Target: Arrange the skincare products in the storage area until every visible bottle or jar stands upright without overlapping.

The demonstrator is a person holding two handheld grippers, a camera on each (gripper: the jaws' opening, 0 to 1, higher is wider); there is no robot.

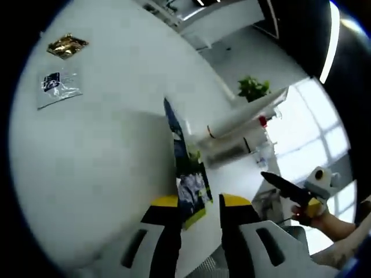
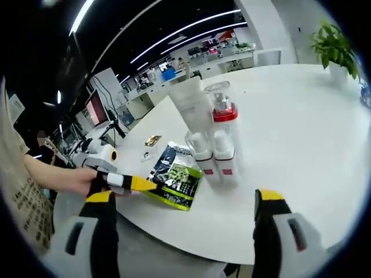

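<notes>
Left gripper (image 1: 200,211), seen from its own camera, had its yellow-tipped jaws closed on the lower edge of a dark sachet (image 1: 188,179) printed in blue, white and lime green, which stood on edge between them against the white table (image 1: 98,150). From the right gripper view the same gripper (image 2: 152,186) reached in from the left, held by a person's hand (image 2: 78,179), pinching the near corner of the sachet (image 2: 177,174) as it lay at the table's (image 2: 301,133) front edge.

Right gripper (image 2: 188,211) hung above the table edge with its jaws spread wide and nothing between them; in the left gripper view it (image 1: 290,188) appeared at the right, black fingers forward, with a hand behind it.

Near the middle of the table stood the skincare group: a tall white tube (image 2: 191,104) upright, a clear pump bottle with a red collar (image 2: 222,113) just beside it, and two small clear bottles with white caps (image 2: 213,155) side by side in front, touching or nearly so. In the left gripper view the white tube (image 1: 243,116) showed beyond the sachet.

Farther off lay a gold foil packet (image 1: 67,45) and a clear packet with a dark print (image 1: 58,86), well apart from the bottles. A potted plant (image 2: 331,46) stood at the table's far side.
</notes>
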